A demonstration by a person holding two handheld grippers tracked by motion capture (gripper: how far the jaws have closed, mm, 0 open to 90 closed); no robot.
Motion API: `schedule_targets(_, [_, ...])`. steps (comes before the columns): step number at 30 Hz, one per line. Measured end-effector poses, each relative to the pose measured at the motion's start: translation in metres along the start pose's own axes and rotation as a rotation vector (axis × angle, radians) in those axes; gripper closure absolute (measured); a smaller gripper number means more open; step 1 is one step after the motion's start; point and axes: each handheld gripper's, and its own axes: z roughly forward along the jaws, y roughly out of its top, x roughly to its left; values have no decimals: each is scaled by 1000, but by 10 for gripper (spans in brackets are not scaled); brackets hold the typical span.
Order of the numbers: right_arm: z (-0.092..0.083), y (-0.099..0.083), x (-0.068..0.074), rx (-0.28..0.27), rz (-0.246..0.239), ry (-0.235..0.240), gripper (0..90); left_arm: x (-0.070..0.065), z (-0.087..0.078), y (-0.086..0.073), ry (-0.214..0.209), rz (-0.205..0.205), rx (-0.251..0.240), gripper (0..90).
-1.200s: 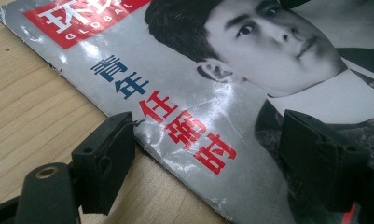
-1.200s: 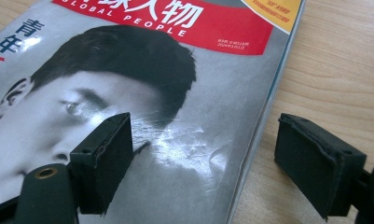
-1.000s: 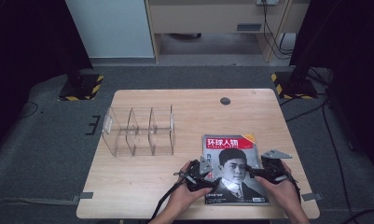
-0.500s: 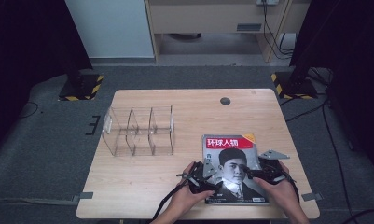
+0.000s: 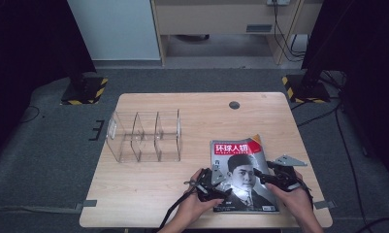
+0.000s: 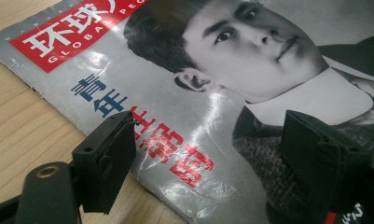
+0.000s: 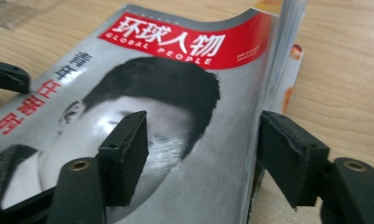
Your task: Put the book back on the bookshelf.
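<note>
A magazine (image 5: 241,160) with a red title band and a black-and-white portrait lies flat at the table's front right. My left gripper (image 5: 215,177) rests at its lower left edge. Its jaws stand open over the cover (image 6: 198,88), one at the paper's edge, the other above the portrait. My right gripper (image 5: 263,175) is at the right edge. Its jaws have just been closing, with the slightly raised edge of the magazine (image 7: 268,93) between them. A gap still shows beside the pads.
A clear acrylic organizer (image 5: 143,137) with three compartments stands to the left of the magazine. Farther back the wooden table (image 5: 192,109) has a round cable hole (image 5: 234,105). Beyond the table are dark stands with striped bases and a cabinet.
Both hands have stayed almost in place at the magazine's lower corners. The right gripper sits slightly closer on the right edge than before.
</note>
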Motion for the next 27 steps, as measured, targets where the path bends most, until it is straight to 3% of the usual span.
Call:
schedule_targets(6, [-5, 7, 8, -57, -11, 45, 410, 0, 0, 0, 0, -1, 0, 174])
schedule_targets(13, [-5, 9, 15, -63, -37, 63, 441, 0, 0, 0, -1, -2, 1, 174])
schedule_targets(27, [9, 1, 18, 36, -51, 32, 373, 0, 0, 0, 0, 0, 1, 174])
